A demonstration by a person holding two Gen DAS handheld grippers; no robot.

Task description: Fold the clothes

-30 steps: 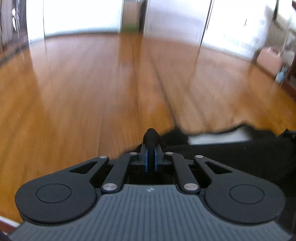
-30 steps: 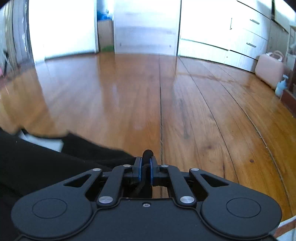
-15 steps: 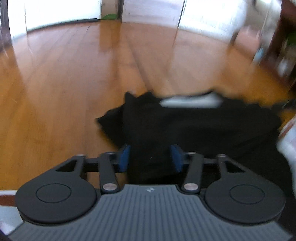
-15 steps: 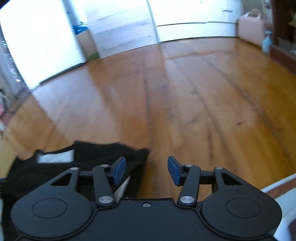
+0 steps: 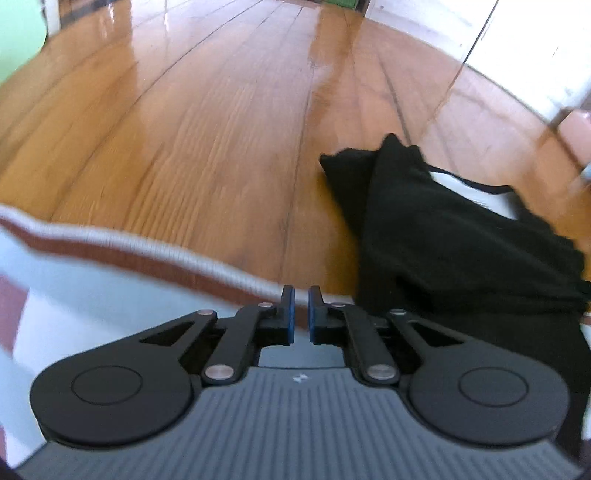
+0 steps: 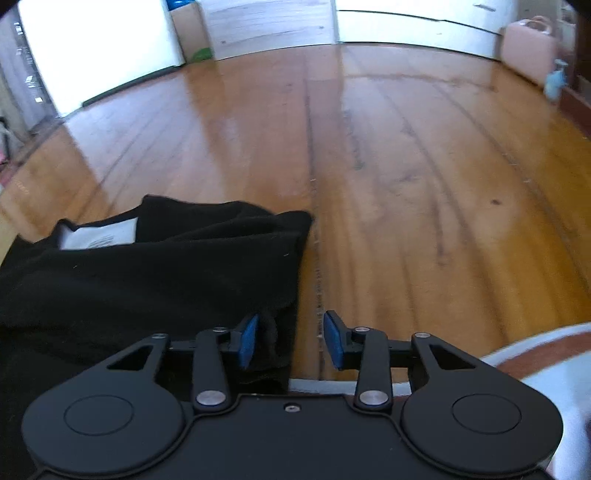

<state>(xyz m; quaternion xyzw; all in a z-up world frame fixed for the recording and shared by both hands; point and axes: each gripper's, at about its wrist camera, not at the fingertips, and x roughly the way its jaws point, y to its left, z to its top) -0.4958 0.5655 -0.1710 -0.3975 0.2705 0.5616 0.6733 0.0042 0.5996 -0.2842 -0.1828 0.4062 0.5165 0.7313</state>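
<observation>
A black garment (image 5: 458, 236) with a white neck label (image 5: 476, 192) lies spread on the wooden floor, to the right in the left wrist view. My left gripper (image 5: 300, 317) is nearly shut and empty, to the left of the garment over a rug edge. In the right wrist view the garment (image 6: 155, 266) lies at the left, its label (image 6: 99, 236) showing. My right gripper (image 6: 290, 341) is open and empty over the garment's right edge, the cloth lying under the left finger.
A light rug with a brown and white border (image 5: 110, 254) lies under the left gripper and also shows in the right wrist view (image 6: 535, 354). A pink case (image 6: 528, 48) and white cabinets (image 6: 417, 22) stand at the far wall. Wooden floor (image 6: 406, 184) stretches ahead.
Both grippers let go of the garment, which dropped to the floor. The left gripper swung to the garment's left and closed almost fully. The right gripper stays open at the garment's right edge.
</observation>
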